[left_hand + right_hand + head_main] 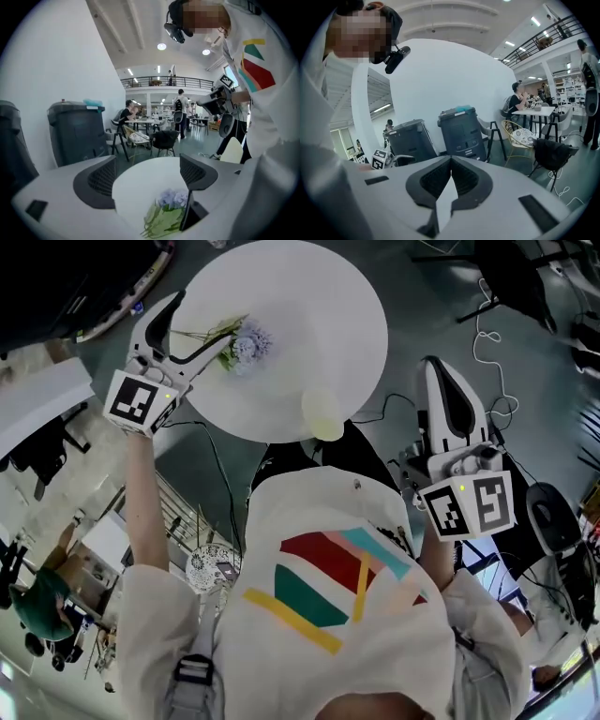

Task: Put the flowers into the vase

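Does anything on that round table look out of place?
The pale purple flower bunch with green leaves lies flat on the round white table, not in the cream vase, which sits right at the table's near edge.

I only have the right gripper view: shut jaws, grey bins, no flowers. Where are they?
Observer: The flowers lie on the round white table, on its far left part as the person sees it.
Operator: Has the left hand-held gripper got them?
Observer: No. The left hand-held gripper is open, and the flowers lie between its jaws with the pads not closed on them.
Operator: And the vase?
Observer: The pale vase sits at the table's edge nearest the person, apart from the flowers.
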{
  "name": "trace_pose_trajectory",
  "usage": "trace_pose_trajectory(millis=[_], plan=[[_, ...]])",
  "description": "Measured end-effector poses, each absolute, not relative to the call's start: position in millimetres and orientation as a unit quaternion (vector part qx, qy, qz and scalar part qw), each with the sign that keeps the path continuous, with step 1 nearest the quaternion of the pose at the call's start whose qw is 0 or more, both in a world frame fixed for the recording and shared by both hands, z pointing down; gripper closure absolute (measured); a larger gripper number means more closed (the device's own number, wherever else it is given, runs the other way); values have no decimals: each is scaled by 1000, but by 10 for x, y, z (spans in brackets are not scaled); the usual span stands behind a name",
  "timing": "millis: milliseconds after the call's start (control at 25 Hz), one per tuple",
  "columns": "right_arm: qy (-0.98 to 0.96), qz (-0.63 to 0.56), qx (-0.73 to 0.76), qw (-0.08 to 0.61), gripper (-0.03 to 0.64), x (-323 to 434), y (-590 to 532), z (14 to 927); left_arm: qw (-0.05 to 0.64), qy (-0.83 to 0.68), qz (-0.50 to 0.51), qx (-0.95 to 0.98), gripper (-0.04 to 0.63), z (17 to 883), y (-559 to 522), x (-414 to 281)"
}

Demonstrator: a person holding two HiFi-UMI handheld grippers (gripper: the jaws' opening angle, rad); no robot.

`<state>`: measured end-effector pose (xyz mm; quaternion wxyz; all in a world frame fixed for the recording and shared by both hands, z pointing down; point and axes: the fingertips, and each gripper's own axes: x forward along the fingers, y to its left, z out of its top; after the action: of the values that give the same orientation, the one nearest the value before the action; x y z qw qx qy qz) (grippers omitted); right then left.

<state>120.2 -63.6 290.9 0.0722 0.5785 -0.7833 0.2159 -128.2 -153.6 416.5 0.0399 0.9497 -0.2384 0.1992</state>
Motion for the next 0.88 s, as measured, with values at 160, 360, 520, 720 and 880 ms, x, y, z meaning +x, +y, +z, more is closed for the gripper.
trace_pose_trajectory(millis=[160,360,520,720,880], plan=[[-787,207,570,111,604,1177,-688,3064,42,-104,310,944,138,4559,-1352,-1247],[-777,233,575,107,604,1174,-672,3247,-20,33,464,885,137,5148,-1226,-1385],[-762,285,576,78,604,1185,-652,3417,-16,106,506,856,137,5459,-1084,-1395],[-752,304,581,69,604,1201,-695,3494,-71,164,548,817,137,5667,-1024,-1327],[-745,327,578,56,604,1197,-714,3585,-66,189,564,801,138,5883,-974,-1247]])
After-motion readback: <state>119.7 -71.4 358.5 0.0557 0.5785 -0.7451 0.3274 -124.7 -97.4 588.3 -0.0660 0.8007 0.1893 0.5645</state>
